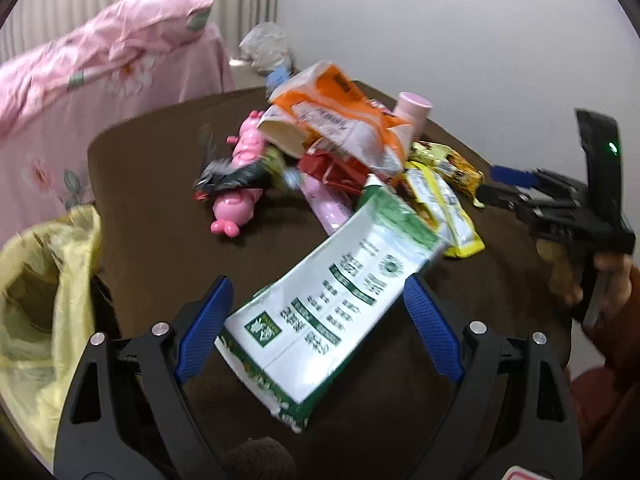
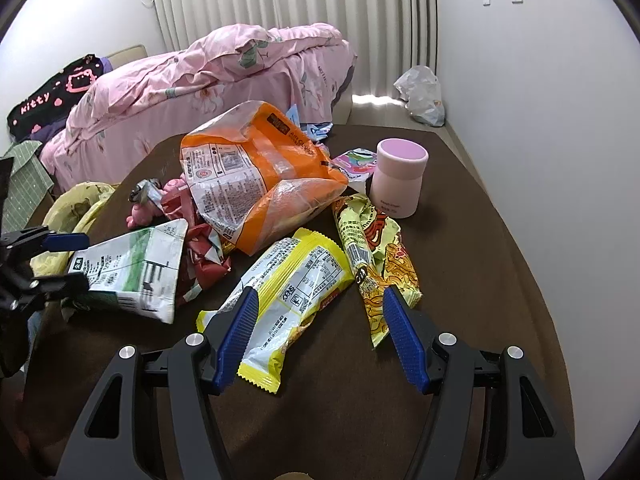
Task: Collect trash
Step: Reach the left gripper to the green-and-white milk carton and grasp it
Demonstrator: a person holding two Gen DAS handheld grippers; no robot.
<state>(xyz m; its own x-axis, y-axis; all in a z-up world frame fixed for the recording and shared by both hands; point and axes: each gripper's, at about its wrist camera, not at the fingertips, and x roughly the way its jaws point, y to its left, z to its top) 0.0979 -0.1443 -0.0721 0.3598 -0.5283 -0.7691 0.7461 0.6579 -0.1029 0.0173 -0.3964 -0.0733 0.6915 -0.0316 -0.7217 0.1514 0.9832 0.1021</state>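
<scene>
A pile of wrappers lies on the dark brown table (image 1: 160, 184). My left gripper (image 1: 318, 304) is open, its blue fingers on either side of a green-and-white packet (image 1: 332, 304), which also shows in the right wrist view (image 2: 136, 268). My right gripper (image 2: 316, 316) is open above a yellow-and-white wrapper (image 2: 292, 280); it shows at the right of the left wrist view (image 1: 504, 186). A large orange bag (image 2: 256, 176), a red wrapper (image 2: 200, 248) and a yellow noodle wrapper (image 2: 376, 248) lie in the pile.
A yellow bin bag (image 1: 44, 280) hangs open at the table's left edge. A pink cup (image 2: 400, 178) stands at the back right. A pink pig toy (image 1: 240, 184) lies beside the pile. A bed with pink bedding (image 2: 208, 80) is behind the table.
</scene>
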